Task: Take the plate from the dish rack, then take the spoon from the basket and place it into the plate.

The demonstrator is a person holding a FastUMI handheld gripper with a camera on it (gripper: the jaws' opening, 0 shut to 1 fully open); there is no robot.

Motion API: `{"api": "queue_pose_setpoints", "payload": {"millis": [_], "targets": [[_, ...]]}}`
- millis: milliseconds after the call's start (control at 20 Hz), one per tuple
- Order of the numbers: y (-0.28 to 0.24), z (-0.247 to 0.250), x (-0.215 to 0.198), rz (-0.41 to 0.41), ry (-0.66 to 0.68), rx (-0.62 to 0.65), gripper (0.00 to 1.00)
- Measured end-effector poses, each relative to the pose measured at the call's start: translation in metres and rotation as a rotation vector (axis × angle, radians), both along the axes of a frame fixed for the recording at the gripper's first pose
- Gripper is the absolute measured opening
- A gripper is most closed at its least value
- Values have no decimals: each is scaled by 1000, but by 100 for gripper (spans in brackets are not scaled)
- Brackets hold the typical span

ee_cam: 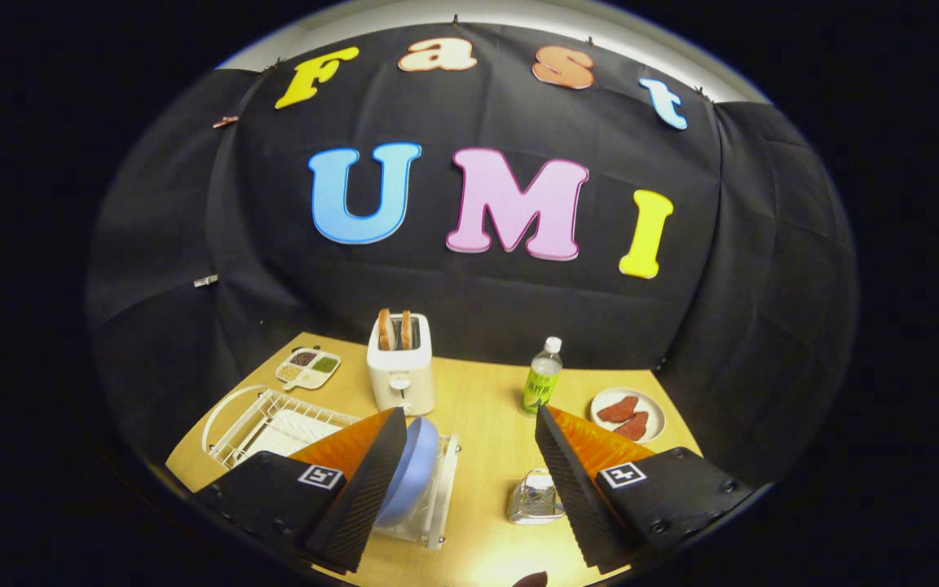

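Observation:
A blue plate [414, 479] stands on edge in the white wire dish rack [270, 424], right beside my left finger. My gripper [469, 481] hovers above the wooden table, open wide, with nothing between its fingers. The plate's left part is hidden behind the left finger [368, 489]. A small shiny wire basket [535, 497] sits on the table just inside the right finger [571, 493]; I cannot make out a spoon in it.
A white toaster [400, 371] with two bread slices stands beyond the rack. A green-labelled bottle [542, 379] is ahead of the right finger, and a plate with red meat pieces [628, 412] lies to its right. A divided snack tray [308, 368] sits at the back left.

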State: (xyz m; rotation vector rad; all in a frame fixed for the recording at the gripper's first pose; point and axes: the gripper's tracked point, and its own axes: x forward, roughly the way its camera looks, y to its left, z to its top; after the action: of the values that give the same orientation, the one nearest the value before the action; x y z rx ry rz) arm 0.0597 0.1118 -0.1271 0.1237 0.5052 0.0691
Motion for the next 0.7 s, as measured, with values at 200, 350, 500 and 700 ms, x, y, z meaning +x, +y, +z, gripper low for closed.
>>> {"api": "queue_pose_setpoints", "payload": {"millis": [200, 350, 500, 700], "targets": [[27, -48, 12, 17, 149, 10, 95], [41, -84, 12, -1, 262, 16, 92], [54, -112, 12, -13, 340, 20, 80], [59, -143, 7, -41, 425, -25, 65]]}}
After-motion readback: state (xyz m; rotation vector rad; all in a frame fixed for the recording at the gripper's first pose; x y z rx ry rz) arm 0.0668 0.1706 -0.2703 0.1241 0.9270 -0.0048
